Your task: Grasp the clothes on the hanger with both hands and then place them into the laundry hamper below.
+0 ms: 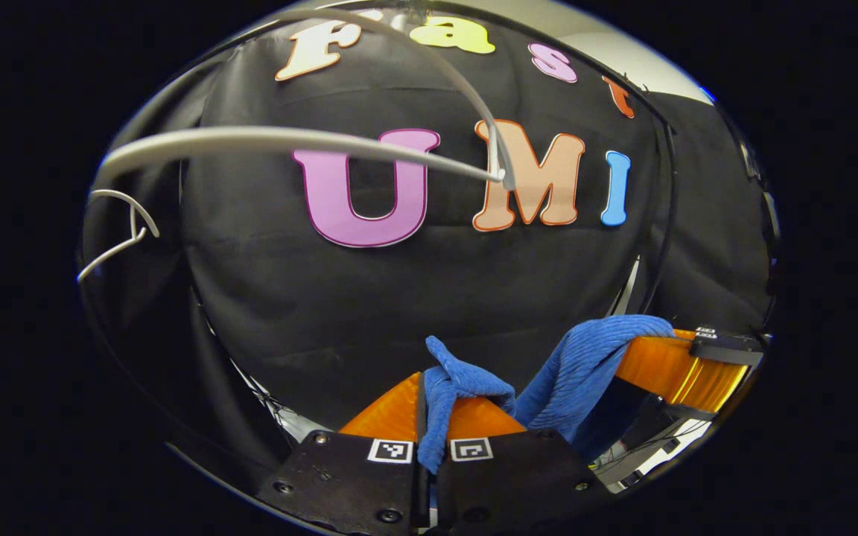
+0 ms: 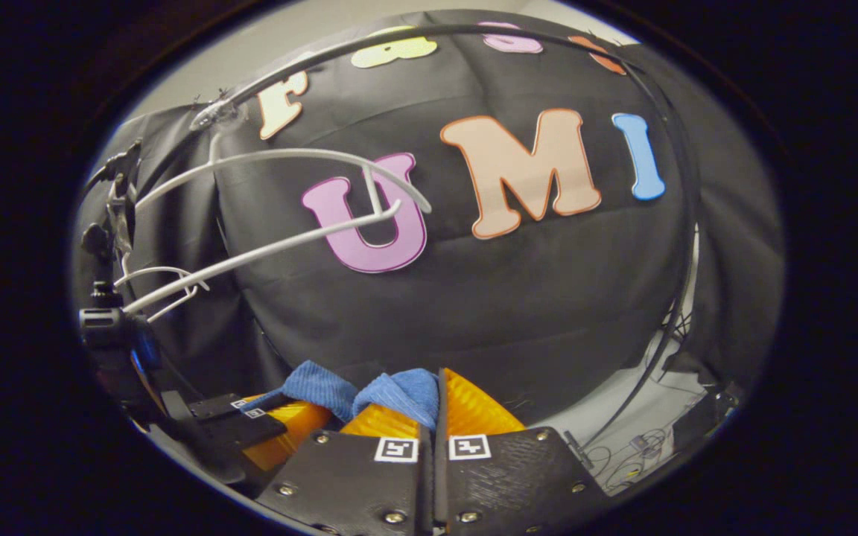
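Nearest the lens in the left gripper view: left tongs (image 1: 429,428) pressed together, pinching a fold of blue cloth (image 1: 466,383) that bunches above the tips and runs off to the right. Farther right in that view, draped over the other tongs, the rest of the same cloth. In the right gripper view, right tongs (image 2: 436,417) likewise pressed together, pinching the cloth's (image 2: 403,394) other end at the tips, with the left tongs visible low at the left edge.

Cloth stretched between both tongs, held in the air, off the hanger (image 1: 287,141). Soft, ribbed, corduroy-like knit, thick enough to hold plump folds. Hanger bare: thin, pale, smooth curved rod with a hook, hanging up and to the left against the black booth wall; a second pale hanger (image 1: 116,231) near the left edge.

Judged step: grasp done, garment freed, carrying phase under way. Next move likely calls for lowering both tongs together, keeping the pinch firm so the slack fabric does not slip, then spreading the tongs over the hamper. Hamper's position cannot be told from here.
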